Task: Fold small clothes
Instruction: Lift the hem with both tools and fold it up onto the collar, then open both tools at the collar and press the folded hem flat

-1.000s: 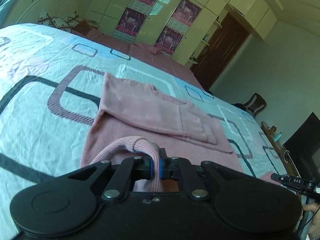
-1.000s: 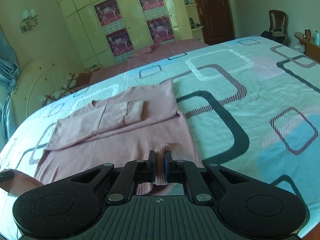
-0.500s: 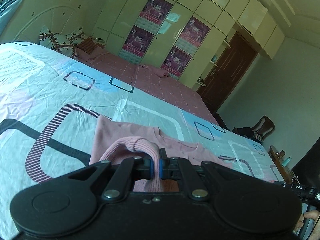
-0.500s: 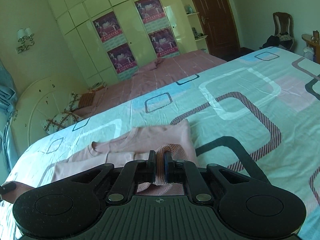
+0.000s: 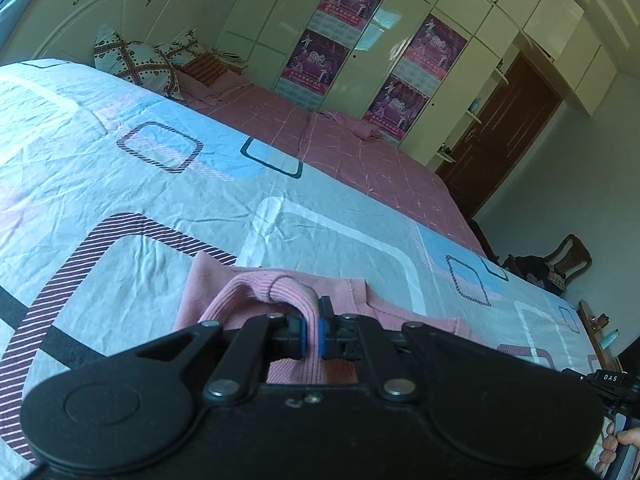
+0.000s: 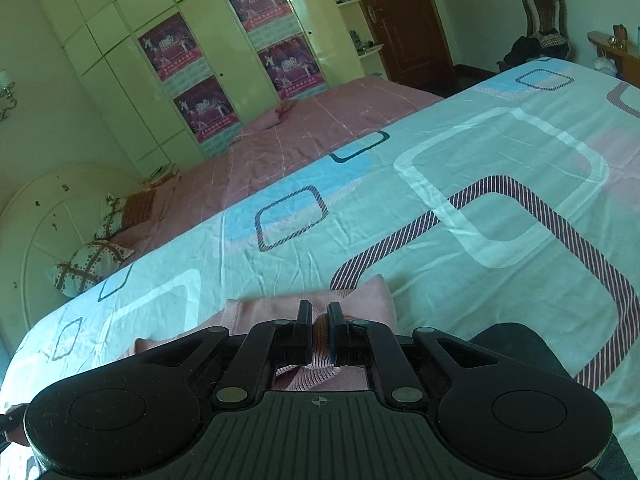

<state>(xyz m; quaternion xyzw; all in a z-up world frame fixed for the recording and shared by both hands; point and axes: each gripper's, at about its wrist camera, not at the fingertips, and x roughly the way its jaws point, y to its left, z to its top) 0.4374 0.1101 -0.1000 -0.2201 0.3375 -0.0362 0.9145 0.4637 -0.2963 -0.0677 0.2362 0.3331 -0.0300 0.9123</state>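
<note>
**Both grippers pinching pink top's hem over the bed**

Left gripper (image 5: 313,334): jaws nearly closed, clamped on the ribbed hem of the pink top (image 5: 276,288). The fabric loops up out of the blue pads and drapes back down twd the bed. Right gripper (image 6: 319,332): jaws narrow too, a bunch of the same top (image 6: 356,300) squeezed between them.

Rest of the top lies flat on the bedsheet (image 5: 120,184) just ahead of both grippers, near the front edge of the bed; neckline shows in left view, a corner pokes up beside the right fingers. Sheet is pale w/ rounded-square print. Beyond it: pink checked blanket (image 5: 360,160), pillows (image 5: 136,62) by the headboard, wardrobe w/ posters (image 6: 192,80), brown door (image 6: 400,16), chair (image 6: 542,12).
</note>
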